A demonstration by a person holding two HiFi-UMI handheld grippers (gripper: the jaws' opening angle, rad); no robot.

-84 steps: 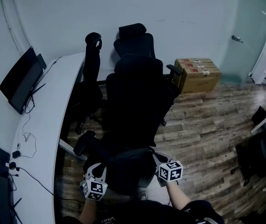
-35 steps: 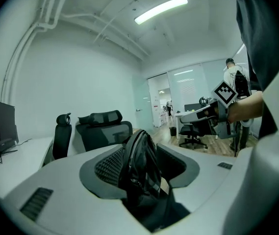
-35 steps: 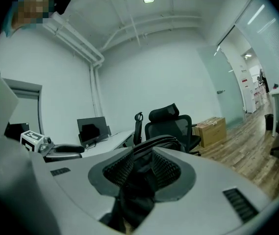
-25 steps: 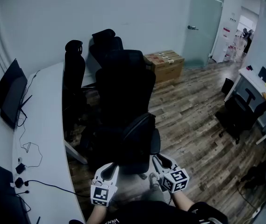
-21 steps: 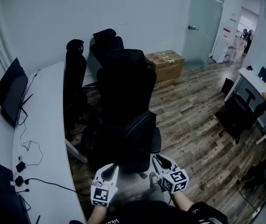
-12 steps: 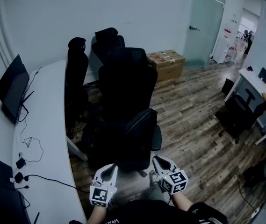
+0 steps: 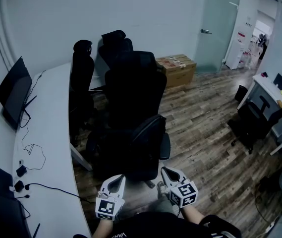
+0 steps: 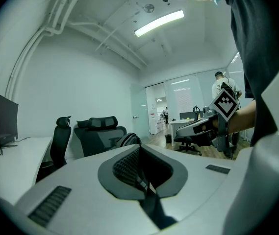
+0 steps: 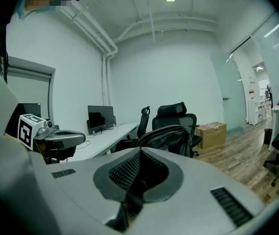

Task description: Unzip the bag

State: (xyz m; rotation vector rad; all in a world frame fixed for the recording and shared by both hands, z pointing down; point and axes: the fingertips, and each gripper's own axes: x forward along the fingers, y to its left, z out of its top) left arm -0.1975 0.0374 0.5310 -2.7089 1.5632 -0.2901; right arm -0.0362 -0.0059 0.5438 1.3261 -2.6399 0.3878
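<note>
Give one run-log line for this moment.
left gripper: just closed, empty | right gripper: just closed, empty | bag: on chair, untouched

Left gripper (image 7: 117, 179) and right gripper (image 7: 165, 171), two in all; one bag (image 7: 133, 150); three office chairs (image 7: 136, 86) beside one curved desk (image 7: 51, 133); two cardboard boxes (image 7: 178, 69); one door (image 7: 215, 29).

Pale bare walls (image 7: 145, 9) enclose an office with a wood-plank floor (image 7: 205, 118). A long curved white counter (image 7: 46, 133) runs down the left of the frame, bearing a dark monitor (image 7: 12, 90) and loose cables (image 7: 31, 150). Black office chairs (image 7: 136, 88) crowd the centre, with cardboard boxes (image 7: 178, 68) behind them. A frosted glass door (image 7: 217, 24) stands at upper right, and a strip light (image 8: 159, 23) glows overhead.
</note>
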